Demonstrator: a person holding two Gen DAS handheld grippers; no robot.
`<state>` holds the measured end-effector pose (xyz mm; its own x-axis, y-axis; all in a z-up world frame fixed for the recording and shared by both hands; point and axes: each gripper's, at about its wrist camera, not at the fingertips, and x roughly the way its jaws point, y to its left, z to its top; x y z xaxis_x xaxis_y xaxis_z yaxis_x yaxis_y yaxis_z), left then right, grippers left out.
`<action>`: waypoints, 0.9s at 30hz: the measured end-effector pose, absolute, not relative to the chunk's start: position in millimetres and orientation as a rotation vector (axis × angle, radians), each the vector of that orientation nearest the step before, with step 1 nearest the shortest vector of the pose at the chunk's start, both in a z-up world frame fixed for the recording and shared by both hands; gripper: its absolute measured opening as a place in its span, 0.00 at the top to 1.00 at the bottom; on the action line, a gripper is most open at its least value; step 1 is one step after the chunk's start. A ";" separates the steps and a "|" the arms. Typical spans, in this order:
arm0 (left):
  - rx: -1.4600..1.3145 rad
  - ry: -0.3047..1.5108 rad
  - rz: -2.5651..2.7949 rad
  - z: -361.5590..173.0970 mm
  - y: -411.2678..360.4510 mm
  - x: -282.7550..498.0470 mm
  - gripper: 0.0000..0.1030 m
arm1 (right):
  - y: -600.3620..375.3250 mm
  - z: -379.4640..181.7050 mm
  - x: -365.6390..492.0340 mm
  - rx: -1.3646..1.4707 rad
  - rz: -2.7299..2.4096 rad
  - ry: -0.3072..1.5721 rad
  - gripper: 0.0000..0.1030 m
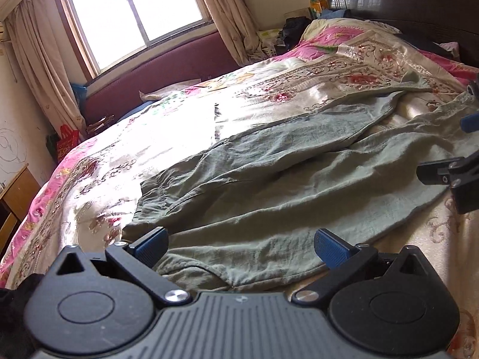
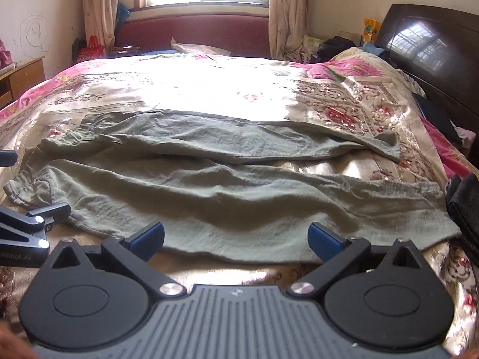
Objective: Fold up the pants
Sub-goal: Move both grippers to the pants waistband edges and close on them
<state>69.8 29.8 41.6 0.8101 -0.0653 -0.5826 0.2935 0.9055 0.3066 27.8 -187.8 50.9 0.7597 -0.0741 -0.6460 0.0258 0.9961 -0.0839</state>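
Both grippers' fingers spread wide just short of flat green pants.

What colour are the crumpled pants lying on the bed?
The crumpled cotton pants are pale sage green, plain, with no pattern. The right wrist view shows them best.

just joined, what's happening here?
A person holds two grippers over green pants spread flat on a floral bedspread, legs apart, nothing folded yet. The left gripper is open at the waistband end, and the right gripper is open at the near edge of the closer leg. Neither grips any cloth.
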 end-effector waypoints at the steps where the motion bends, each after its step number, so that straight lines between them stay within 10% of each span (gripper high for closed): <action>1: 0.411 0.591 -0.200 42.5 34.9 79.3 0.00 | -185.0 54.2 41.3 -0.103 -0.035 0.698 0.02; 14: 0.504 0.542 -0.242 40.8 94.0 229.4 0.01 | -146.4 36.3 226.8 -0.353 0.250 0.676 0.09; 21: 0.567 0.676 -0.312 9.2 121.7 318.8 0.34 | -140.6 11.2 324.4 -0.477 0.341 0.738 0.16; 27: 0.491 0.783 -0.439 0.8 137.3 358.0 0.37 | -155.1 -3.6 375.4 -0.548 0.412 0.860 0.20</action>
<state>358.0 137.3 0.8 0.6312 -0.1904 -0.7519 0.5424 0.8013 0.2524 375.4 -155.1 -3.6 0.5893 0.1214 -0.7988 -0.5469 0.7876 -0.2838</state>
